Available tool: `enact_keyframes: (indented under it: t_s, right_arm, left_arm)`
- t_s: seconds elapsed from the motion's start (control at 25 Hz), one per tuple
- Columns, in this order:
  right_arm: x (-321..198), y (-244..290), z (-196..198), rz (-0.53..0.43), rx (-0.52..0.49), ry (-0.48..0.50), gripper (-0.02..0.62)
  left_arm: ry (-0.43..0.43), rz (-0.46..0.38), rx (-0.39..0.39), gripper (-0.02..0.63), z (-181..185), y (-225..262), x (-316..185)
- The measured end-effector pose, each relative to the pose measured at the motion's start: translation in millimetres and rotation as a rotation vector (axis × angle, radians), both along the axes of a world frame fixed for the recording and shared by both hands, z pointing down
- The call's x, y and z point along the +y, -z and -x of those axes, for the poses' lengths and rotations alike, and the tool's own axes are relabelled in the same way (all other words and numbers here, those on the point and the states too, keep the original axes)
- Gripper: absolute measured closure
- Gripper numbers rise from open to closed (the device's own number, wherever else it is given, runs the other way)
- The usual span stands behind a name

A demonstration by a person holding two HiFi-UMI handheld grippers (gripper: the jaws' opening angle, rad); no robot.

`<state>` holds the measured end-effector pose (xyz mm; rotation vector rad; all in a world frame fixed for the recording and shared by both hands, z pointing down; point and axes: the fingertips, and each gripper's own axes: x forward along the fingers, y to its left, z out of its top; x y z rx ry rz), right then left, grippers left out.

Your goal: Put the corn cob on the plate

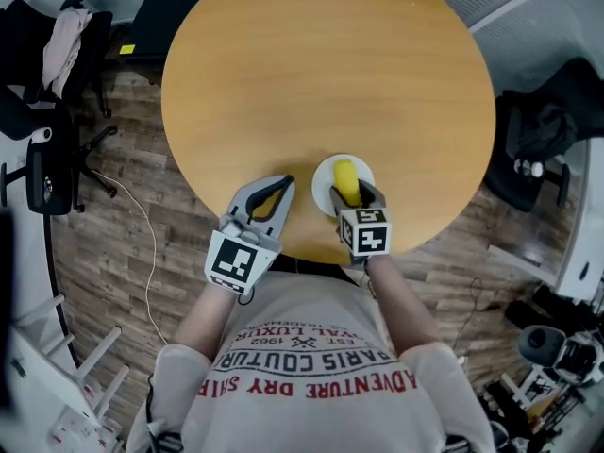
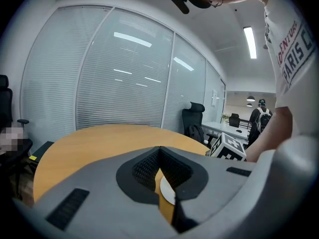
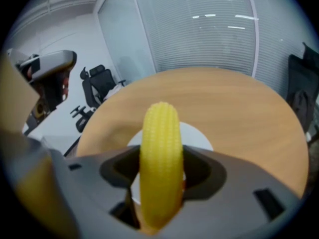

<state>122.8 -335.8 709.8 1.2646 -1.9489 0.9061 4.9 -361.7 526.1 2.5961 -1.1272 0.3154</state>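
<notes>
**A:** Head view first. At lower centre the right gripper (image 1: 348,194) is clamped on the corn cob (image 1: 346,179), over the white plate (image 1: 322,179) near the table (image 1: 321,64)'s near edge. I can't tell whether they touch. The left gripper (image 1: 275,196) sits just beside it, to the left.

**B:** Left gripper view?

**A:** Its jaws meet at the tips with nothing between them. A sliver of plate shows through the gap at bottom centre.

**B:** Right gripper view?

**A:** The corn cob fills the centre, pinched low, with its tip well past the jaws and the plate behind. The risk, I'd judge, is that it's round and could roll off that small plate if released from any height. A nudge could also push the plate towards the edge.
</notes>
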Motion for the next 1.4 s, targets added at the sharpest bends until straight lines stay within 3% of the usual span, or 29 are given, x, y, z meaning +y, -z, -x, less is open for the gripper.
enact_keyframes:
  t_s: [0.36,0.76,1.16,1.24,1.32,1.4]
  right_arm:
    - [-4,-13,1,0.031,0.009,-0.009,0.33]
    - [-5,-13,6,0.049,0.001,-0.027,0.328]
    - [-8,32,2,-0.055,-0.038,-0.074,0.325]
    - [-10,51,-1,-0.114,-0.039,-0.09,0.362]
    - [-12,67,-8,-0.179,-0.002,-0.103,0.517]
    - [-12,80,-12,-0.219,0.012,-0.106,0.551]
  left_arm:
    - [0.025,0.027,-0.006,0.574,5,-10,1]
    - [0.027,-0.013,-0.027,0.574,9,-3,-9]
    - [0.019,-0.017,-0.015,0.574,2,7,-2]
    - [0.021,-0.033,-0.018,0.573,4,12,-1]
    - [0.017,-0.06,-0.029,0.574,5,17,-1]
    - [0.014,-0.077,-0.027,0.574,3,23,0]
